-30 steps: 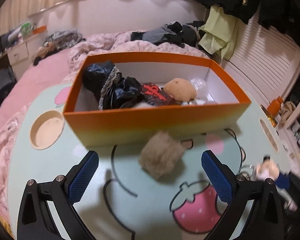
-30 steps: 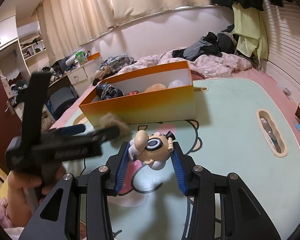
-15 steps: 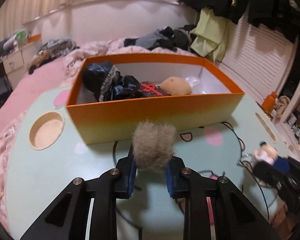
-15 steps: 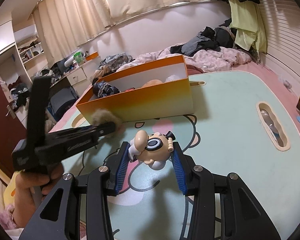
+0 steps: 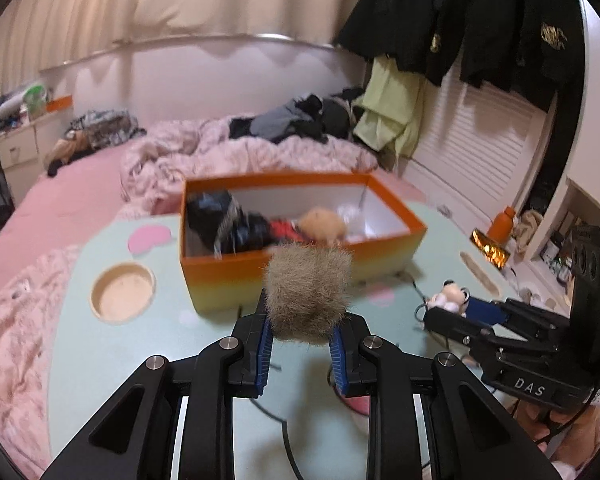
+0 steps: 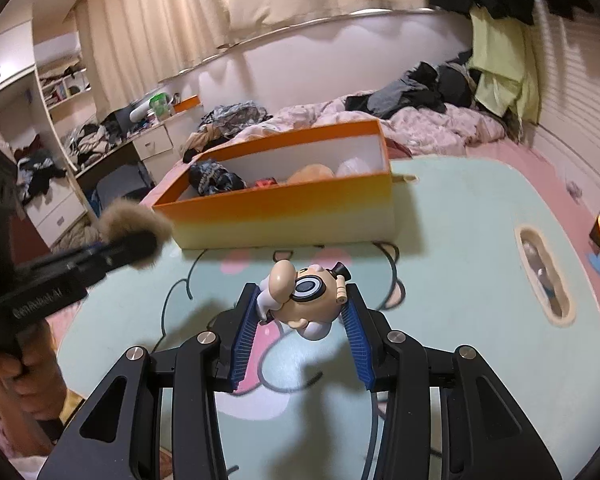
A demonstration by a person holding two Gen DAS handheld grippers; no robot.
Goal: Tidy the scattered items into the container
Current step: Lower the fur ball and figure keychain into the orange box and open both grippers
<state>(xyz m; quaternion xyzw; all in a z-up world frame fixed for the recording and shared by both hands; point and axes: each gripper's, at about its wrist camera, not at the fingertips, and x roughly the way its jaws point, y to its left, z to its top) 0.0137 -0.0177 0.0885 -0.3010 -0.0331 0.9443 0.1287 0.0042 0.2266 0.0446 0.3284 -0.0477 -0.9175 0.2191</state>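
Left gripper (image 5: 302,344) jaws clenched on fur pompom (image 5: 309,292), orange box (image 5: 300,276) just beyond. Right gripper (image 6: 302,320) jaws grasping toy figure (image 6: 306,300) between 2 pads.

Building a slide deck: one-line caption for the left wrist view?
Left gripper grips a furry pompom before the orange box.

Grey-brown fur ball (image 5: 309,293), orange box (image 5: 300,268) (fading yellow), mint table (image 6: 460,240) with pink cartoon
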